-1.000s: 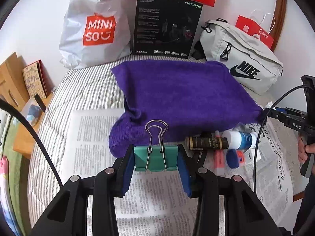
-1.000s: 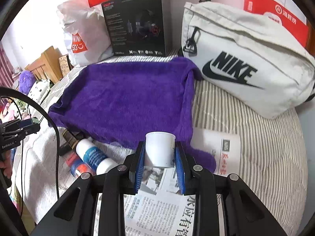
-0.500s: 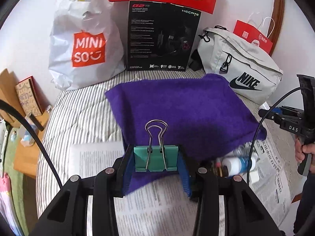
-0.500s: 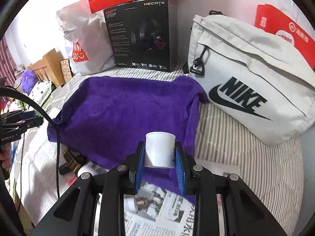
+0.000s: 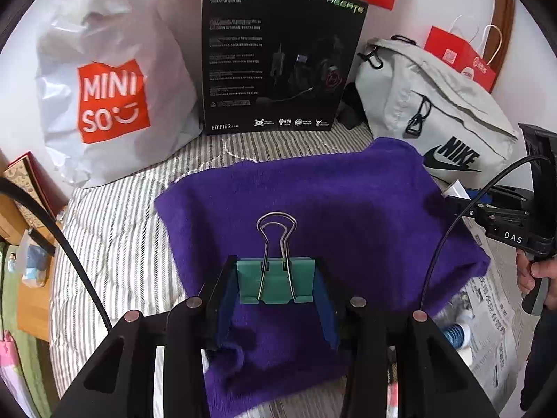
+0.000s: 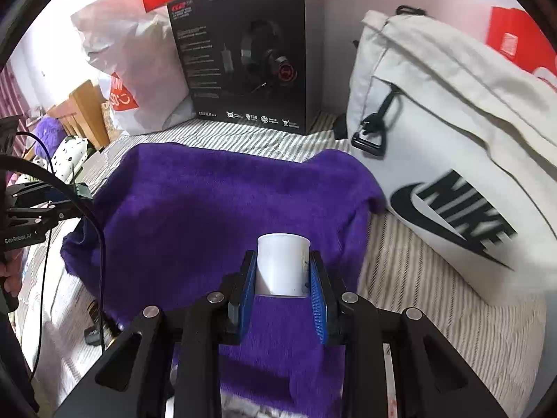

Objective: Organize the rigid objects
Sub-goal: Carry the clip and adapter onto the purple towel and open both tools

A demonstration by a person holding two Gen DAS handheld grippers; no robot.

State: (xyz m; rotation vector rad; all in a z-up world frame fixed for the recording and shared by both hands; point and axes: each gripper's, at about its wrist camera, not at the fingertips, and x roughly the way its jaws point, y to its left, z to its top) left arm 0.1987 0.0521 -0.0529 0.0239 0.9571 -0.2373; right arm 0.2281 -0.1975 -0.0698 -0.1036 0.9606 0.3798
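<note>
On the far left a white bag (image 5: 104,80) leans on the wall, likely so it stays up by itself. Next to it a black box (image 5: 278,59) stands on its end against the same wall. In front of them a purple towel (image 5: 348,209) lies flat on the striped bed (image 5: 115,230), which makes a soft spot to put small hard things down. The left gripper (image 5: 276,284) hangs over the near part of the towel and pinches a green clip (image 5: 275,280) by its two sides. The wire handles of the clip stick up and away, so the pads press only on the flat green part, and that looks like a firm hold. To the right, at the towel's edge, a bottle (image 5: 456,327) lies on newspaper (image 5: 497,313), half hidden; I think more things wait there to be sorted. The right gripper (image 6: 282,271) is over the towel too, nearer its right side, and it squeezes a white cup (image 6: 282,264) from both sides. The cup's open mouth points ahead and away from the camera, so it seems to be lying tipped in the grip. On the far right a grey bag (image 6: 452,132) rests on the bed against the wall, just beside the towel's corner. Both things are up in the air and not put down yet, and my guess is they are meant to go on the towel.
</note>
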